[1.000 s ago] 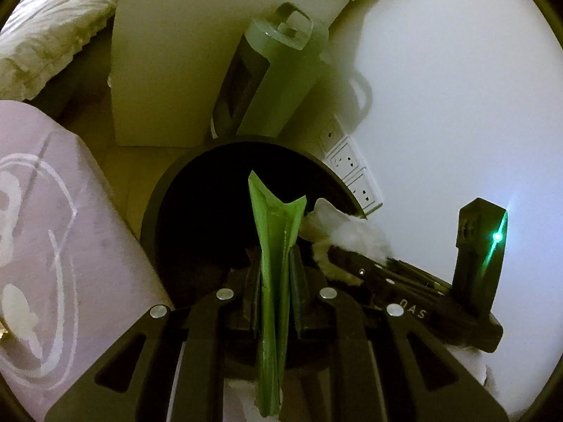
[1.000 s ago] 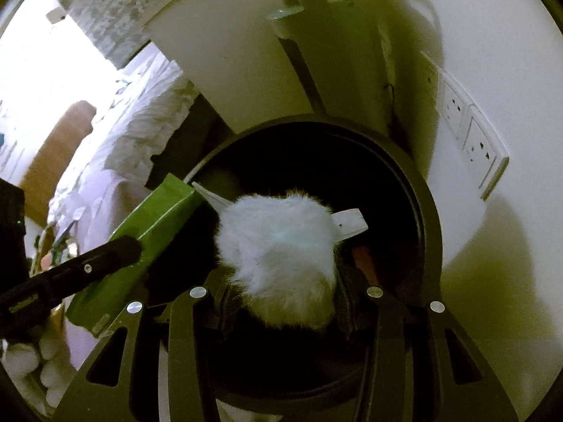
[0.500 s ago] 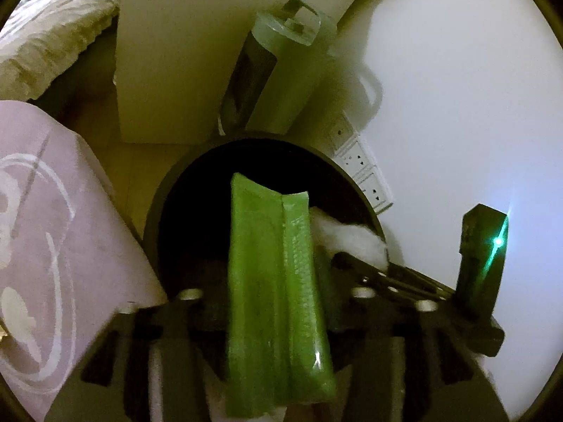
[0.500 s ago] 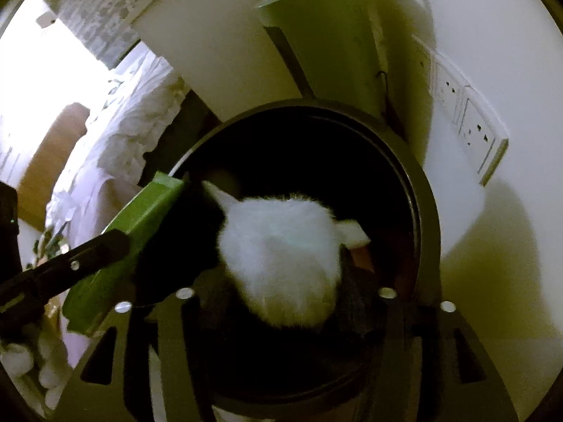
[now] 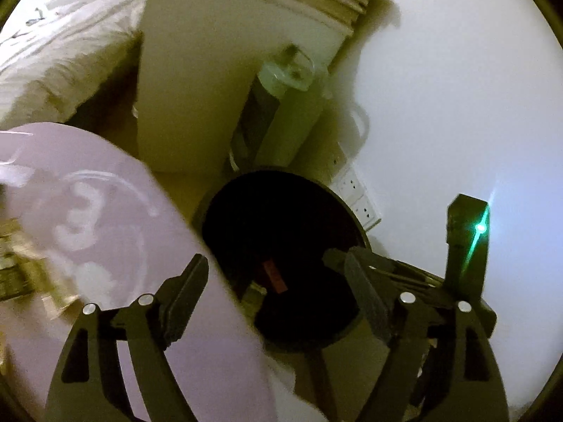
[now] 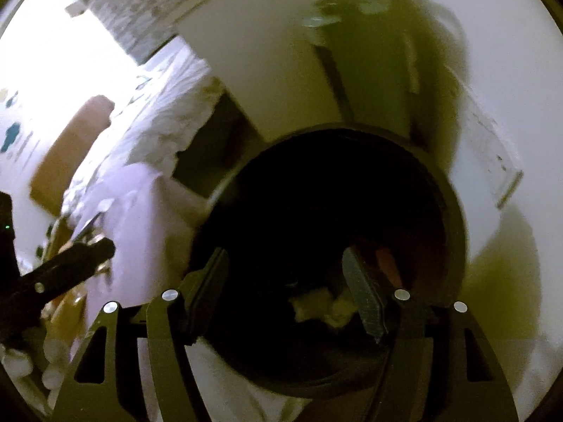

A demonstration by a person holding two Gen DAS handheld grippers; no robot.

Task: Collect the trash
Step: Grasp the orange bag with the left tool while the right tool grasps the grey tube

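A round black trash bin (image 5: 356, 218) stands on the floor by the wall, dark inside. My left gripper (image 5: 274, 276) hangs above its near left rim, jaws opening with nothing between them. A small red scrap (image 5: 275, 276) shows deep in the bin. In the right wrist view the bin (image 6: 454, 211) fills the middle. My right gripper (image 6: 285, 281) is over its mouth, jaws opening and empty. A white fluffy wad (image 6: 316, 306) lies inside, below the fingers. The green wrapper is out of sight. Each gripper shows in the other's view: the right gripper (image 5: 468, 246), the left gripper (image 6: 70, 263).
A purple cloth-covered surface (image 5: 105, 246) presses against the bin's left side. Behind the bin stand a tall green-grey appliance (image 5: 281, 112) and a white cabinet (image 5: 197, 81). Wall sockets (image 5: 355, 193) sit low on the white wall. White bedding (image 5: 59, 56) lies at far left.
Both grippers opened and let go: the green wrapper left the left jaws and the white wad dropped from the right jaws into the bin. Both hands pulled up and back.
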